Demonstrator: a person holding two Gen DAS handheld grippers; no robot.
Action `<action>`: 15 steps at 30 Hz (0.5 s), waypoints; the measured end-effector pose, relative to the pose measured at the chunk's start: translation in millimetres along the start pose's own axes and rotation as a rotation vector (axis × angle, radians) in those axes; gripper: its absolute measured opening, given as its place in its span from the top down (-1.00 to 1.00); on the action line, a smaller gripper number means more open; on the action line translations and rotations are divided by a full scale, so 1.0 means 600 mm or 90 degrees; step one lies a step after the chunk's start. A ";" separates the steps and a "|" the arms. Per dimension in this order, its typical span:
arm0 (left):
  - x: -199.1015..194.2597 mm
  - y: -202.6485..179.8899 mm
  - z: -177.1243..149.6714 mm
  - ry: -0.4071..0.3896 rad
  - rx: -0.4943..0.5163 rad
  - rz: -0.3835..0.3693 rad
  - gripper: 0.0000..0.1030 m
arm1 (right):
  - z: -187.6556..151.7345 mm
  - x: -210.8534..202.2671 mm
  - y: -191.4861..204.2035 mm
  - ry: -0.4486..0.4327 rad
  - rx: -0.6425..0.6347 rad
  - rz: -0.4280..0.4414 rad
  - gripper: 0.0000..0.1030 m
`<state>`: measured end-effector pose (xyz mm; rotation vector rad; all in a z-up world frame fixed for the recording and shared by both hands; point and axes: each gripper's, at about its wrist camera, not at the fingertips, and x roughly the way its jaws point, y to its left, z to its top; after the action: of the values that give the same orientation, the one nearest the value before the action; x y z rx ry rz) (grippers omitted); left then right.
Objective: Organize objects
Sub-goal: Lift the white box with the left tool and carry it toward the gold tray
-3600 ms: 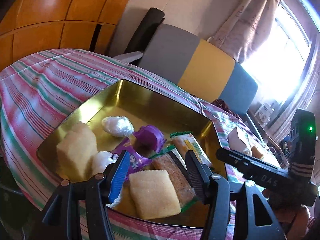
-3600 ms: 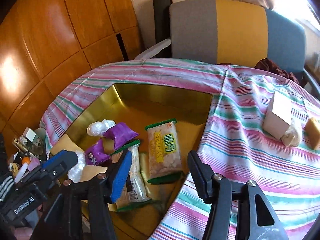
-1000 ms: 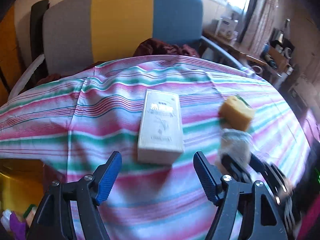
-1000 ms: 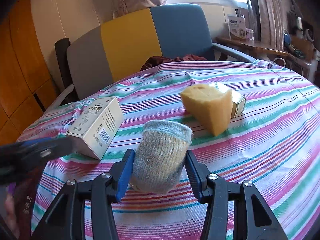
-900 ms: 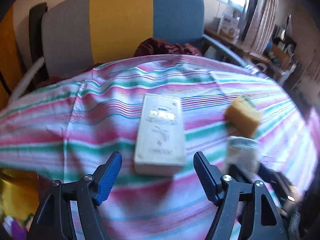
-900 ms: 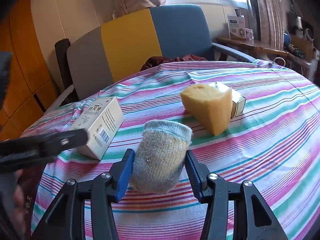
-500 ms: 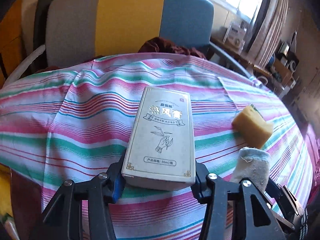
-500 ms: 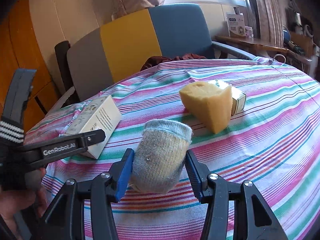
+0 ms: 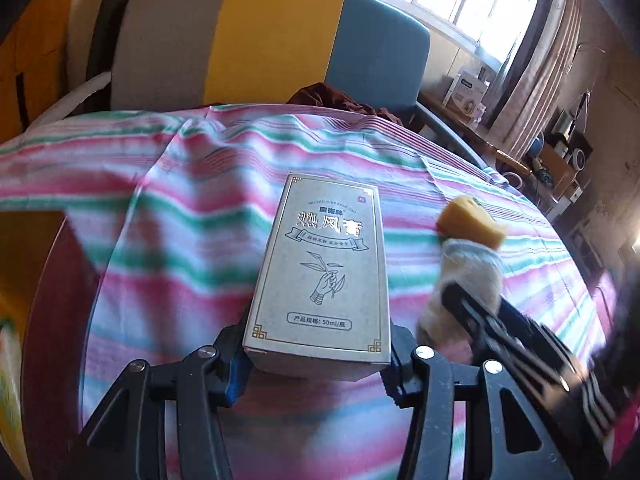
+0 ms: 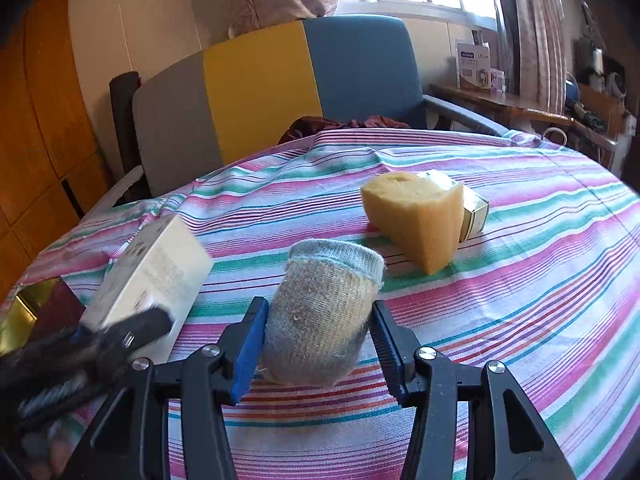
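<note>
The left gripper clamps the near end of the cream box, its long axis pointing away. The right gripper grips a rolled sock; the gold tray lies far left, nearer the left one.

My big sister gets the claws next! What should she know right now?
Left claw: shut on the cream box.
Right claw: shut on the rolled grey sock.
Still on the striped tablecloth: the yellow sponge, with a small box right behind it.
A corner of the gold tray shows at the far left.
Done: both things are gripped.
Left: probably carry both to the tray, then fetch the sponge and small box.
</note>
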<state>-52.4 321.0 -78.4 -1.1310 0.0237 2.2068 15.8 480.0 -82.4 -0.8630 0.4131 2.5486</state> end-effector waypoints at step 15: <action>-0.159 0.043 -0.044 -0.084 -0.026 -0.050 -0.02 | 0.000 -0.020 0.029 -0.032 -0.068 -0.024 0.00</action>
<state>-7.5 241.4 -32.0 -0.9898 -0.1212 2.2149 15.8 461.3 -72.4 -0.8336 0.2450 2.5709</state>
